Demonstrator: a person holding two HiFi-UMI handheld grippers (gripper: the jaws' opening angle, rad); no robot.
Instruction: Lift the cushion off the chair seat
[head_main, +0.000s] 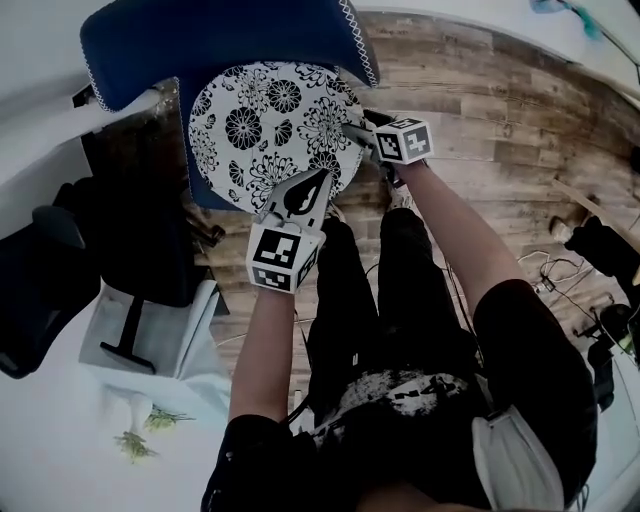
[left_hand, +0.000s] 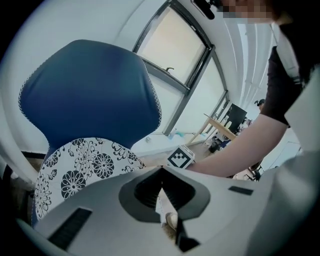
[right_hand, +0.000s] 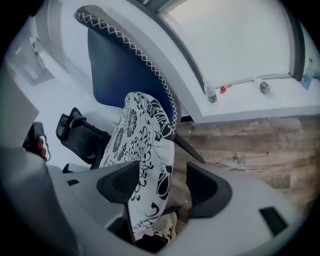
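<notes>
Grey plastic jaws of two grippers are seen at one floral cushion (head_main: 265, 125). The left gripper (left_hand: 161, 172) is closed, tips at the cushion's near rim; whether fabric is nipped cannot be told. The right gripper (right_hand: 161, 172) is spread wide, the cushion's rim between its jaws, unclamped. The cushion lies on the seat of one blue chair (head_main: 220, 35). Beyond, two bottles (right_hand: 211, 93) are seen on the windowsill (right_hand: 250, 102).

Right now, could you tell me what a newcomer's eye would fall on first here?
The round white cushion with black flowers stands out, lying on the seat of the blue chair near the top of the head view. The right gripper has its open jaws astride the cushion's right edge, while the left gripper sits at its near edge.
</notes>
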